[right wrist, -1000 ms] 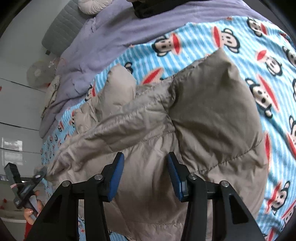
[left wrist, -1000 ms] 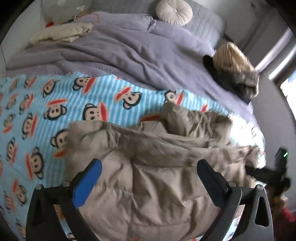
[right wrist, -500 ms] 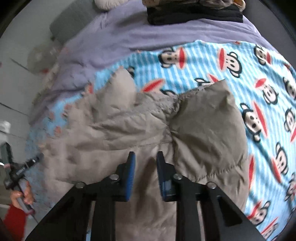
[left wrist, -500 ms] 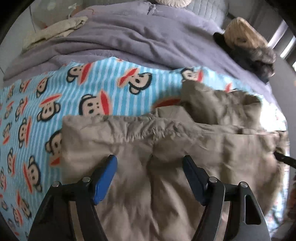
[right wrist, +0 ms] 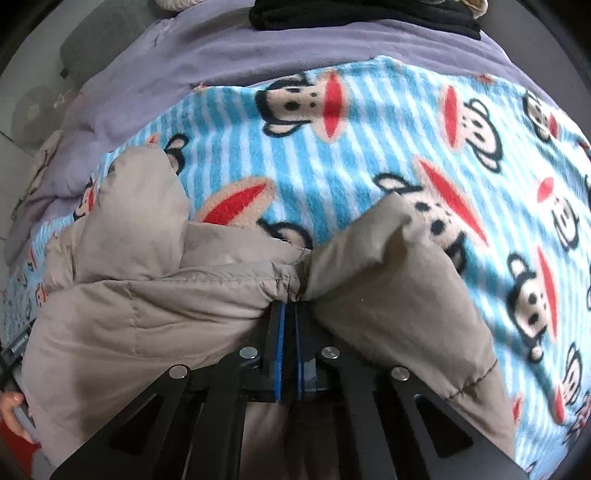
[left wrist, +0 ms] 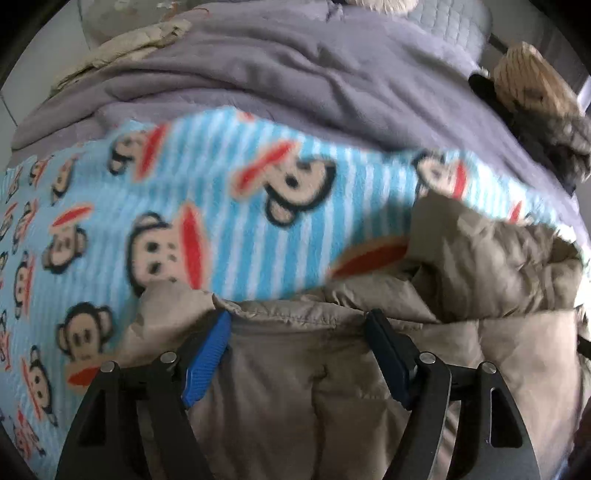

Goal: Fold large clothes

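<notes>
A tan quilted puffer jacket (left wrist: 332, 369) lies crumpled at the near edge of the bed, spread over a blue-and-white striped fleece blanket (left wrist: 207, 206) printed with monkey faces. Beyond the blanket, toward the far edge of the bed, a lavender comforter (left wrist: 295, 74) is bunched up, with a grey quilted headboard (left wrist: 450, 26) behind it. A stack of folded dark and knitted clothes (left wrist: 532, 99) sits at the far right corner of the bed, and cream fabric (left wrist: 122, 44) lies at the far left corner.

The right gripper (right wrist: 290, 314) points steeply down with its blue pads pressed together, pinching a gathered seam of the jacket (right wrist: 184, 295). The left gripper (left wrist: 297, 325) also points steeply down at the jacket's stitched edge; its fingers stand apart and straddle a stretch of that edge without visibly squeezing it. A hand (right wrist: 14, 413) shows at the lower left of the right wrist view.
</notes>
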